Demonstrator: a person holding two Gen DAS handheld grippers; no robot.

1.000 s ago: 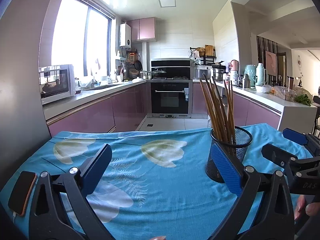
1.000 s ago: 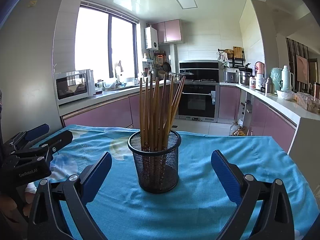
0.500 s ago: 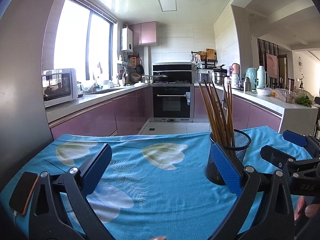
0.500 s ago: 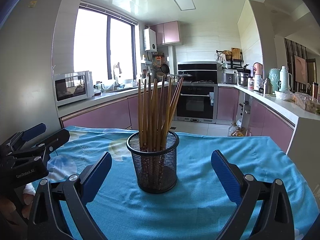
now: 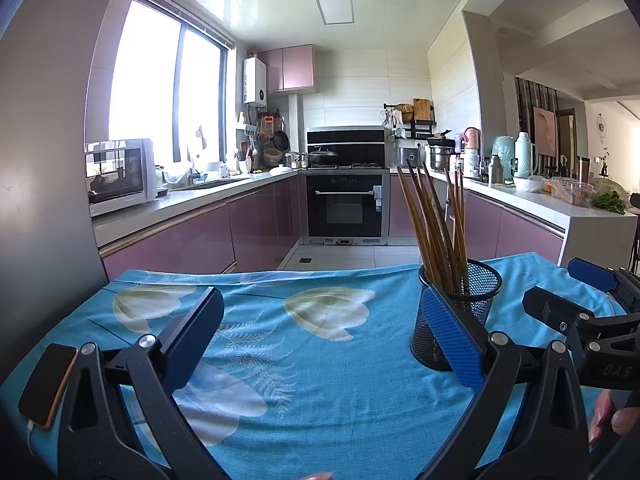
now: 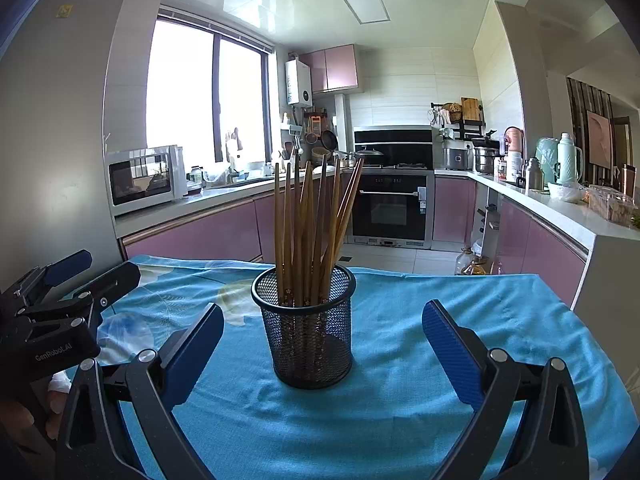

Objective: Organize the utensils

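A black mesh holder [image 6: 307, 336] stands upright on the blue floral tablecloth [image 6: 400, 380] and holds several brown wooden chopsticks [image 6: 308, 232]. My right gripper [image 6: 322, 344] is open and empty, its jaws on either side of the holder and a little short of it. In the left wrist view the holder [image 5: 464, 312] stands at the right, partly behind my right-hand pad [image 5: 450, 340]. My left gripper [image 5: 320, 340] is open and empty over the cloth, to the left of the holder. The right gripper [image 5: 576, 300] also shows there at the far right.
A phone [image 5: 48, 384] with a cable lies at the table's left front corner. The left gripper [image 6: 68, 292] shows at the left of the right wrist view. Beyond the table are purple kitchen cabinets [image 5: 192, 240], an oven [image 5: 346, 208] and a counter [image 6: 560, 208] with jars.
Both views have tilted slightly, so the table and holder sit a little higher in frame. Both grippers stay open and empty; the holder and chopsticks have not moved.
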